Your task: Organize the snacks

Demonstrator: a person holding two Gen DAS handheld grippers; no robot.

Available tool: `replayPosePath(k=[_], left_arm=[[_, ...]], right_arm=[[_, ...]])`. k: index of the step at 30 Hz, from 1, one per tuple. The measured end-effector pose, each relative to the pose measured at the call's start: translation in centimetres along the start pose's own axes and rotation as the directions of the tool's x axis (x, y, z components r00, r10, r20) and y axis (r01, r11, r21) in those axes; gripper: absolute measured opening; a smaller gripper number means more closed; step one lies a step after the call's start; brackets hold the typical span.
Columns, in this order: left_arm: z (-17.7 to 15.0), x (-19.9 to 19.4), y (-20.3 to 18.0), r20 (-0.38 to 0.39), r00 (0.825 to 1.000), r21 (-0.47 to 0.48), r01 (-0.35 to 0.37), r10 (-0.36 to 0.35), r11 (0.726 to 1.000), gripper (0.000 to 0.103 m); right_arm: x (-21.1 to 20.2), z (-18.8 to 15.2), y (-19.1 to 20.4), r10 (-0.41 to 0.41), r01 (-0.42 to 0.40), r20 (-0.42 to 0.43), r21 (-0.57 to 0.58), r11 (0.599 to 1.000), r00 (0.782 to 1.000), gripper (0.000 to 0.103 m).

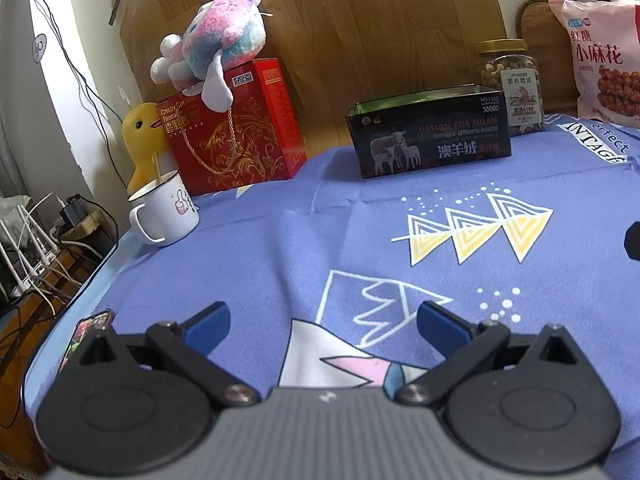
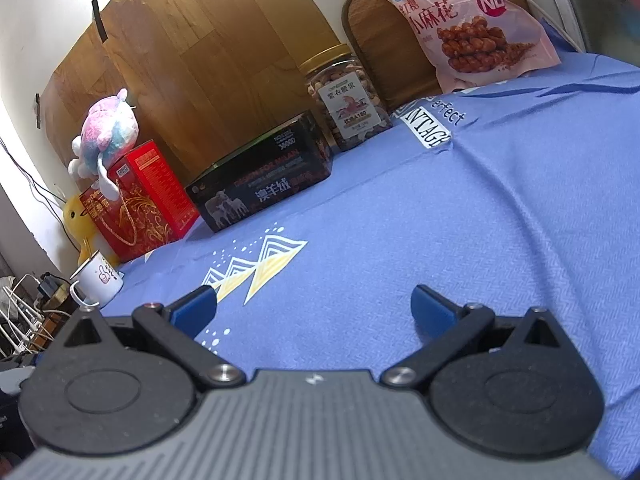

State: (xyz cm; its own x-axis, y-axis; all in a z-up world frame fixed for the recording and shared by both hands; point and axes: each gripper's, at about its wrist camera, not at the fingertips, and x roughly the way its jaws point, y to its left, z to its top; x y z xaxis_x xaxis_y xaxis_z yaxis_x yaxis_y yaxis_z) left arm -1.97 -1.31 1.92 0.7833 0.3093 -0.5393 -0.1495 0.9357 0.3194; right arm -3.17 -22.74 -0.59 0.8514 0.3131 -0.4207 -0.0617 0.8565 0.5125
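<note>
A dark open-topped tin box [image 1: 430, 134] [image 2: 260, 182] with a sheep picture stands at the back of the blue cloth. To its right is a gold-lidded jar of nuts [image 1: 510, 86] [image 2: 346, 98]. A pink bag of fried dough twists [image 1: 604, 62] [image 2: 468, 20] leans at the far right. A red biscuit box [image 1: 236, 128] [image 2: 138, 200] stands at the back left. My left gripper [image 1: 322, 322] hovers open over the near cloth, holding nothing. My right gripper [image 2: 314, 308] is likewise open and empty, well short of the snacks.
A plush toy [image 1: 212, 46] sits on the red box, a yellow duck toy [image 1: 142, 140] beside it. A white enamel mug [image 1: 166, 212] [image 2: 98, 282] stands near the table's left edge. Cables and a router lie off the left side. A small colourful packet [image 1: 86, 334] rests at the near left edge.
</note>
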Motion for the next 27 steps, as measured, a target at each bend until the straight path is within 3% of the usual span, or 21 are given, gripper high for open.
replayPosePath(k=[27], left_arm=[[0.35, -0.32, -0.73, 0.012, 1.0, 0.027, -0.003, 0.002, 1.0, 0.103]], right_arm=[[-0.33, 0.25, -0.37, -0.001, 0.001, 0.013, 0.011, 1.0, 1.0, 0.103]])
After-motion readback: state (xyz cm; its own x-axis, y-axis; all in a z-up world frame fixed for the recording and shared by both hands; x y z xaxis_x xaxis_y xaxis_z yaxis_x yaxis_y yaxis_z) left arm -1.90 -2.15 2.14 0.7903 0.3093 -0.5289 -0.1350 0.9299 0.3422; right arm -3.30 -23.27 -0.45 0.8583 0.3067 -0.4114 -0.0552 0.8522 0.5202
